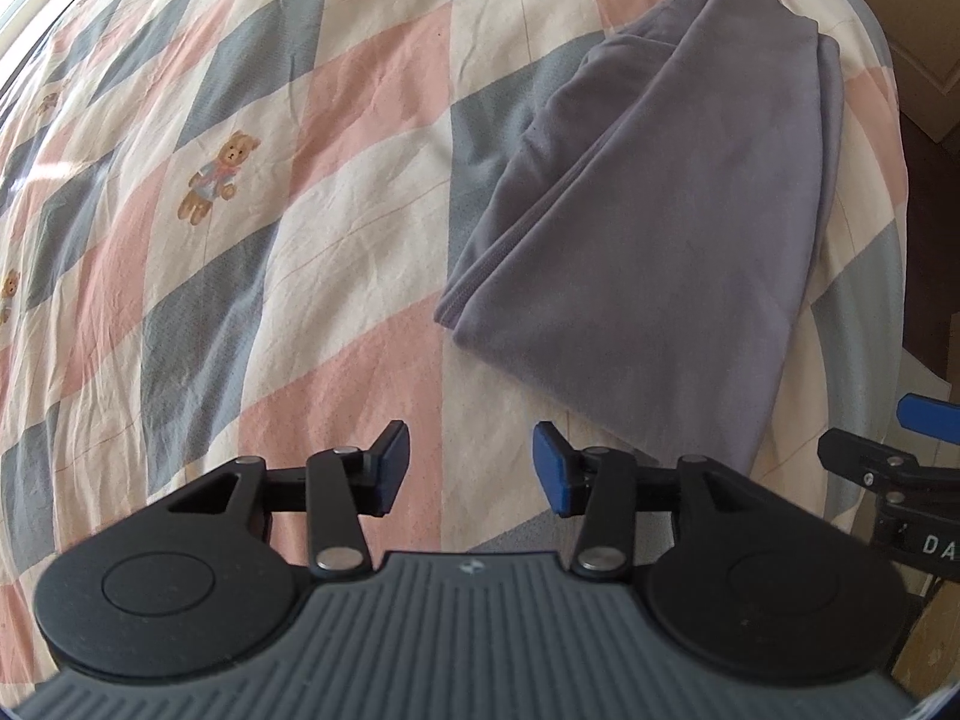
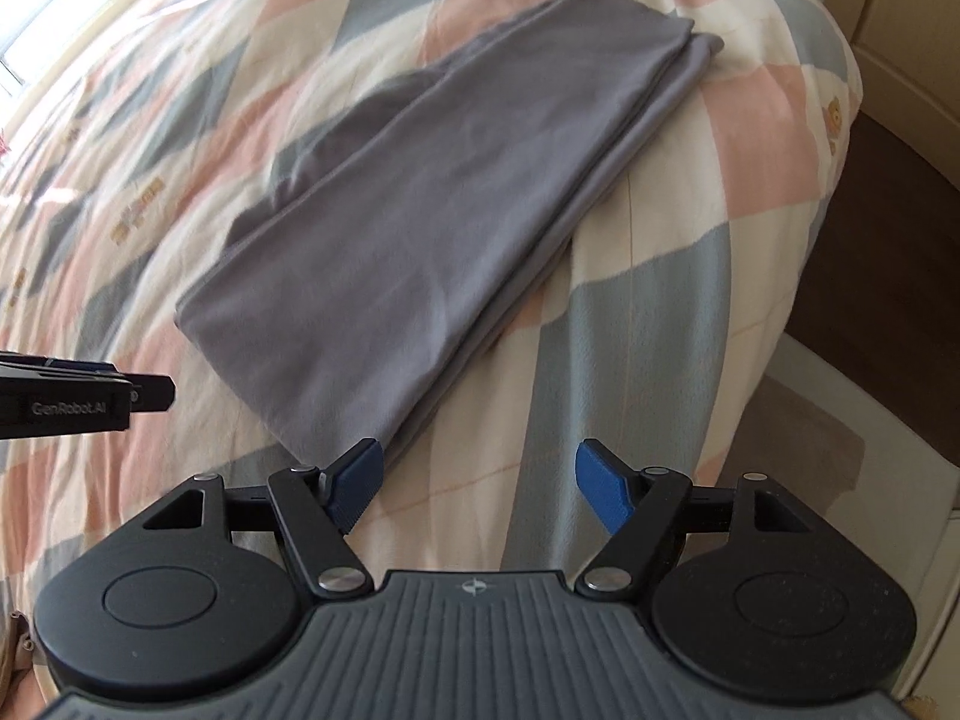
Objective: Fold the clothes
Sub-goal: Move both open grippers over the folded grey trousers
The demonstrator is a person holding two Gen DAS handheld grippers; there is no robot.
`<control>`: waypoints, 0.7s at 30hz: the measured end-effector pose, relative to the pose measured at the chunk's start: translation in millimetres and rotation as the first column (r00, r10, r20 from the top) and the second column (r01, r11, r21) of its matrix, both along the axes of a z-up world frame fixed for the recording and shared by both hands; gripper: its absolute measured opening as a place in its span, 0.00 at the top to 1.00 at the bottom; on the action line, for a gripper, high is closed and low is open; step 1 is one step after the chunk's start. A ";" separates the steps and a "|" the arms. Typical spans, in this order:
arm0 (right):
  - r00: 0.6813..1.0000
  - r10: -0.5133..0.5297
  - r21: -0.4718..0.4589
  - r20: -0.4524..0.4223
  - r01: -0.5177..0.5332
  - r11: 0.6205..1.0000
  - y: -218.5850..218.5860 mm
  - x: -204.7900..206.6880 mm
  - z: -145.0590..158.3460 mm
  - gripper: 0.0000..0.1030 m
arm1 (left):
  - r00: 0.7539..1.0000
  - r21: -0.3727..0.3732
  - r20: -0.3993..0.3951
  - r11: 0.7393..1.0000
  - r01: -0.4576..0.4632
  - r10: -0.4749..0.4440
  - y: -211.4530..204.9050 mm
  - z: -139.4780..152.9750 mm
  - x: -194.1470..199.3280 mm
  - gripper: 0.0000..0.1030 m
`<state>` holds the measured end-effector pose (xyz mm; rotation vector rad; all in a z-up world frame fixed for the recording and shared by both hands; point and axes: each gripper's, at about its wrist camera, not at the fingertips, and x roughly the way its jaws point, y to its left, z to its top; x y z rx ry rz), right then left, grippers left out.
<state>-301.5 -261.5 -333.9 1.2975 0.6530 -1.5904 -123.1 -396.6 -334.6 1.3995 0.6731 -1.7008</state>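
A soft grey garment (image 2: 420,222), folded into a long smooth strip, is lying on the checked quilt (image 1: 240,240), ahead of the right gripper (image 2: 478,486) and ahead-right of the left gripper (image 1: 471,468); both are gaping wide, empty.

Daylit window (image 2: 66,12) — checked teddy-bear bedspread (image 1: 360,120), dark floor (image 2: 888,228).
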 end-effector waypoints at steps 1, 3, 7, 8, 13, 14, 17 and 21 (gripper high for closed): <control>1.000 0.000 0.011 -0.003 0.000 1.000 -1.2 1.6 -1.2 0.29 | 1.000 -0.005 -0.005 1.000 0.011 -0.011 0.9 -0.3 1.1 0.60; 1.000 -0.001 0.032 -0.005 0.001 1.000 -4.4 3.8 -3.4 0.29 | 0.999 -0.021 -0.017 0.999 0.038 -0.038 2.4 -0.5 3.9 0.59; 1.000 -0.003 0.049 -0.010 0.003 0.999 -11.5 5.8 -4.9 0.27 | 0.993 -0.061 -0.034 0.992 0.108 -0.110 2.7 -0.8 11.4 0.59; 1.000 -0.001 0.052 -0.012 0.001 0.999 -13.3 6.0 -5.1 0.27 | 0.991 -0.075 -0.031 0.989 0.131 -0.134 3.0 -0.2 12.6 0.58; 1.000 0.002 0.058 -0.011 -0.001 0.998 -19.4 6.0 -6.9 0.26 | 0.972 -0.123 -0.022 0.965 0.231 -0.235 2.2 2.4 17.2 0.59; 1.000 0.005 0.060 -0.012 -0.004 0.998 -20.1 6.1 -7.7 0.26 | 0.967 -0.131 -0.022 0.960 0.248 -0.253 2.3 2.9 17.8 0.58; 1.000 0.015 0.062 -0.020 -0.014 0.998 -20.9 5.9 -9.1 0.26 | 0.944 -0.163 -0.017 0.933 0.322 -0.329 6.1 3.5 16.4 0.59; 0.998 0.038 0.070 -0.049 -0.035 0.997 -18.4 6.2 -11.9 0.26 | 0.862 -0.213 0.055 0.837 0.503 -0.504 21.9 -2.4 10.2 0.59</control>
